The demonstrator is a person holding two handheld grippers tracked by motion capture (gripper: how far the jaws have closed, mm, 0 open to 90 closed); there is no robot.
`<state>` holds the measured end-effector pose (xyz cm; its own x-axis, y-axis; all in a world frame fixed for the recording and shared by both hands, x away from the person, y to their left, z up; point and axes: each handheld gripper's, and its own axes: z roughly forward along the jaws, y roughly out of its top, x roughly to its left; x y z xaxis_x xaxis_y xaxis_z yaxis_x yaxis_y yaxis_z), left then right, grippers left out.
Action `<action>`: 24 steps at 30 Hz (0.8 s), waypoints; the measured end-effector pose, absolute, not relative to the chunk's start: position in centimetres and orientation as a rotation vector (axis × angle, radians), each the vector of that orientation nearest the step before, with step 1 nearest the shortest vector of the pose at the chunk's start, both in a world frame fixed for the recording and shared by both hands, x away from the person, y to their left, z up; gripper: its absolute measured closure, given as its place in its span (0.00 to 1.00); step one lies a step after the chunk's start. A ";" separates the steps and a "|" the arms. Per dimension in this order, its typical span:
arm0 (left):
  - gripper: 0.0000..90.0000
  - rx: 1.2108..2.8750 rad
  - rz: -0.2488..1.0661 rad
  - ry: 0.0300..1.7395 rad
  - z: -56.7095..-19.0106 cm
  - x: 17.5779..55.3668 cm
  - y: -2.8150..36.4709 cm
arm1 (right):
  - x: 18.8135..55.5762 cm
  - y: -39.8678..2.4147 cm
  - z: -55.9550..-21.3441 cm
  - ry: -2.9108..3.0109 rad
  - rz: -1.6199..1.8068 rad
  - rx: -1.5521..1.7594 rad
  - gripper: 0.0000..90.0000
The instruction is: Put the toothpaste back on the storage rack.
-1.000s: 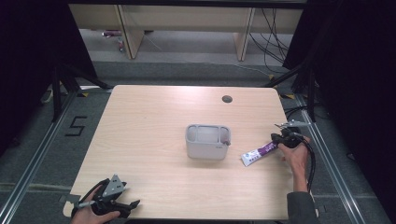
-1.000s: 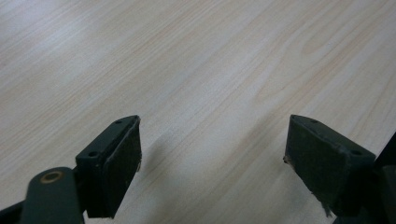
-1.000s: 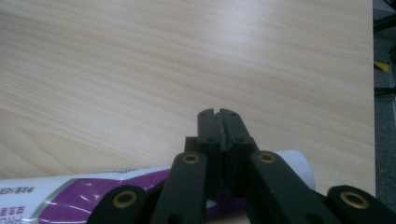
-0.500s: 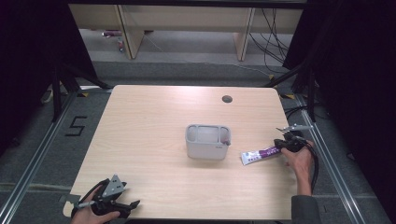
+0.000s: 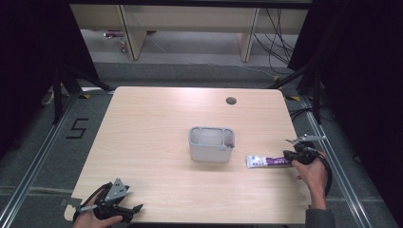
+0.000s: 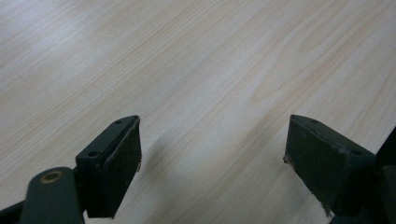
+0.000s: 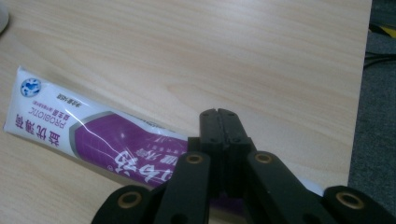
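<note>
Purple-and-white toothpaste tube (image 7: 93,135) lies pinched at its cap end by the closed right gripper (image 7: 226,140); the thin hold risks slipping short of the grey organizer (image 5: 211,144).

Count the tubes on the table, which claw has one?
1. The purple-and-white tube lies right of the grey bin, near the table's right edge; the right claw is shut at its near end. Something inside the bin could be hidden.

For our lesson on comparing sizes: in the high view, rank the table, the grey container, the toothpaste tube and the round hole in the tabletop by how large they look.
1. table
2. grey container
3. toothpaste tube, longer but slimmer than the container
4. round hole
</note>
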<state>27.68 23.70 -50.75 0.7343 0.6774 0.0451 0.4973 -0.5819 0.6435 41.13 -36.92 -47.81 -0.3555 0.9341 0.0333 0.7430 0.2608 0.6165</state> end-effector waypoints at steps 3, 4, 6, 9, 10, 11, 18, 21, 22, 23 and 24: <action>0.20 2.314 0.395 0.875 -50.7 27.7 23.7 | 40.7 -37.0 -47.8 2.216 0.776 1.539 1.00; 0.20 2.312 0.393 0.876 -50.8 27.7 23.7 | 40.5 -37.0 -47.7 2.209 0.780 1.565 1.00; 0.20 2.315 0.390 0.878 -50.8 27.7 23.6 | 40.1 -37.1 -47.7 2.224 0.778 1.558 1.00; 0.20 2.306 0.398 0.878 -50.9 27.7 23.6 | 39.6 -37.5 -47.7 2.263 0.793 1.553 1.00; 0.20 2.308 0.395 0.874 -50.8 27.7 23.6 | 39.3 -37.1 -47.8 2.217 0.807 1.606 1.00; 0.20 2.314 0.395 0.876 -50.8 27.7 23.7 | 39.0 -37.0 -47.6 2.238 0.804 1.625 1.00; 0.20 2.303 0.397 0.880 -50.8 27.6 23.6 | 38.0 -36.6 -47.7 2.354 0.774 1.527 1.00; 0.20 2.314 0.400 0.871 -50.8 27.6 23.7 | 37.7 -36.6 -47.7 2.346 0.733 1.539 1.00; 0.20 2.312 0.398 0.877 -50.8 27.6 23.7 | 37.6 -36.6 -47.7 2.352 0.742 1.518 1.00; 0.20 2.316 0.400 0.872 -50.7 27.7 23.8 | 37.3 -36.5 -47.6 2.356 0.743 1.545 1.00; 0.20 2.315 0.399 0.874 -50.8 27.7 23.7 | 37.2 -36.5 -47.6 2.363 0.751 1.523 1.00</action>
<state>27.67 23.74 -50.75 0.7350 0.6755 0.0584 0.4867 -0.5856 0.6483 37.23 -36.55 -47.63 -0.4324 0.8981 0.0798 0.7795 0.3279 0.5338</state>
